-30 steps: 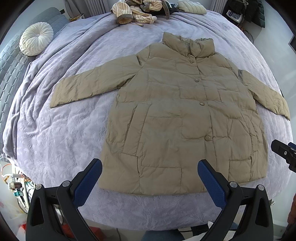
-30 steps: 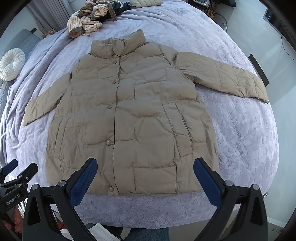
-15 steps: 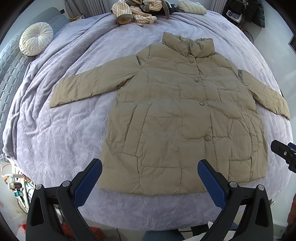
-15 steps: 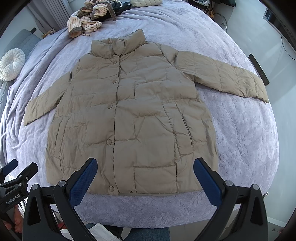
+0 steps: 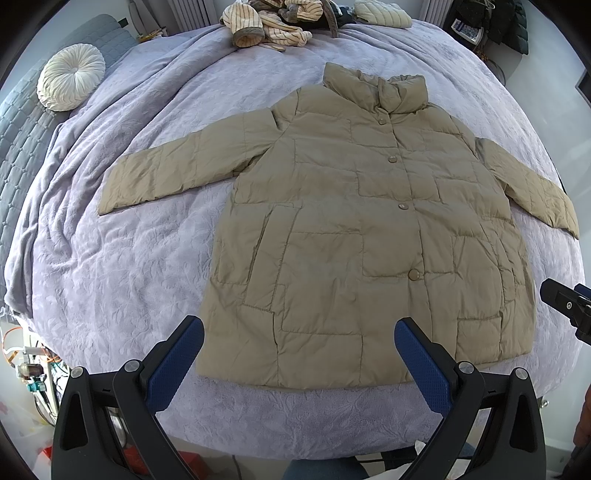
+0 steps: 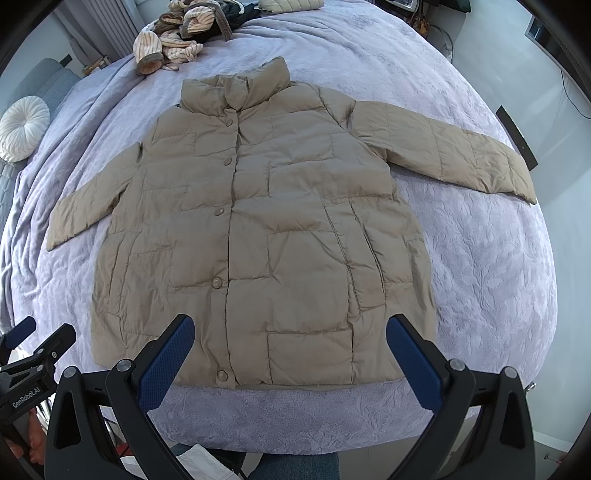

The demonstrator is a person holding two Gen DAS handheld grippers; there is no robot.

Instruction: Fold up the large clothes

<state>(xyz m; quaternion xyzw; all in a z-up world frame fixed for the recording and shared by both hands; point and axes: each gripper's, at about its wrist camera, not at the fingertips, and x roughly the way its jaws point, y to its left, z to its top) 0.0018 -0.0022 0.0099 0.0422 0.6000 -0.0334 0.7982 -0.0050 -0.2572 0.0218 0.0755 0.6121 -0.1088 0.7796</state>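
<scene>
A tan quilted puffer coat [image 5: 354, 229] lies flat and buttoned on the lavender bedspread [image 5: 122, 266], front up, collar at the far side, both sleeves spread outward. It also shows in the right wrist view [image 6: 280, 236]. My left gripper [image 5: 298, 328] is open and empty, hovering above the hem near the coat's left bottom corner. My right gripper [image 6: 290, 326] is open and empty, hovering above the hem toward the coat's right side. Each gripper's body shows at the edge of the other's view.
A pile of striped clothes [image 5: 269, 22] and a folded pale garment [image 5: 382, 13] lie at the far end of the bed. A round white cushion [image 5: 70, 86] rests on a grey chair at the left. The bed's near edge [image 6: 295, 417] runs just under the grippers.
</scene>
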